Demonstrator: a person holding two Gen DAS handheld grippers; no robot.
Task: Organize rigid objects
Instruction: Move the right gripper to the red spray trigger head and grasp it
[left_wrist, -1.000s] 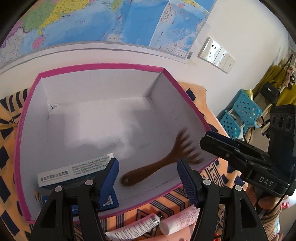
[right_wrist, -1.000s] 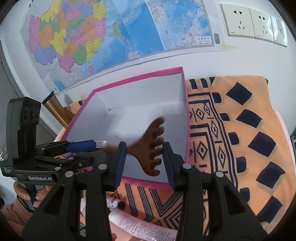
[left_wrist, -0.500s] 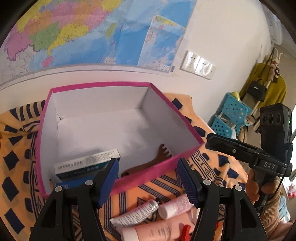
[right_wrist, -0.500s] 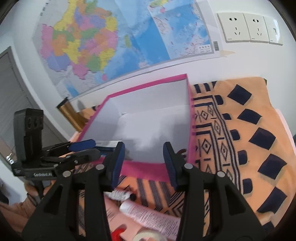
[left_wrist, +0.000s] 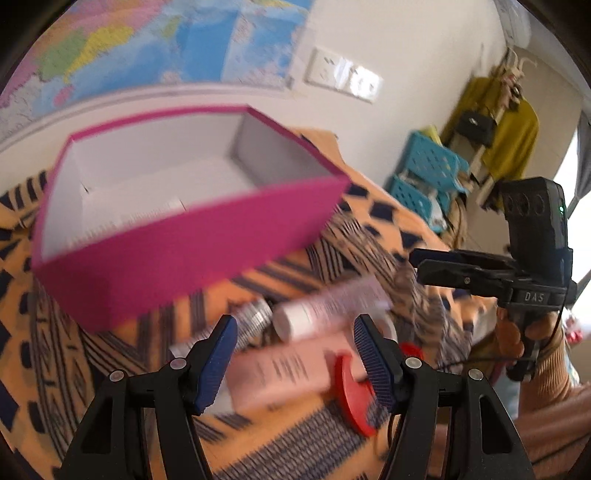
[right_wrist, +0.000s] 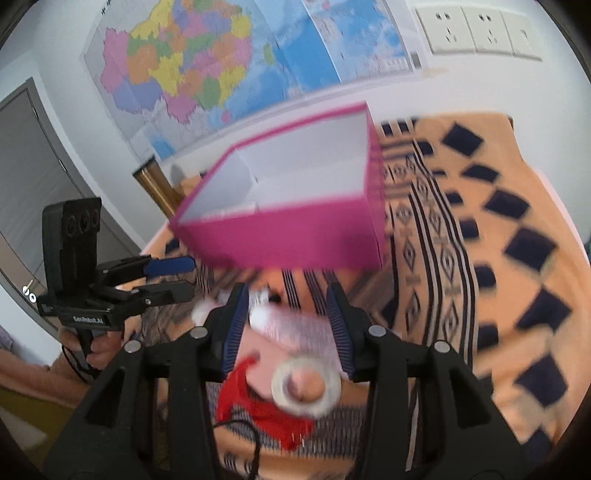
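The box (left_wrist: 177, 254) sits on the cloth (right_wrist: 498, 258) toward the wall. In front of it, tubes (left_wrist: 325, 306) lie side by side, with a tape ring (right_wrist: 306, 386) nearest, beside them.

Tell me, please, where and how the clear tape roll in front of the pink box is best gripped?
Probably across its outer rim from above: the tape roll lies flat, hole upward, on the pink tube, directly below the right gripper, whose jaws stand open.
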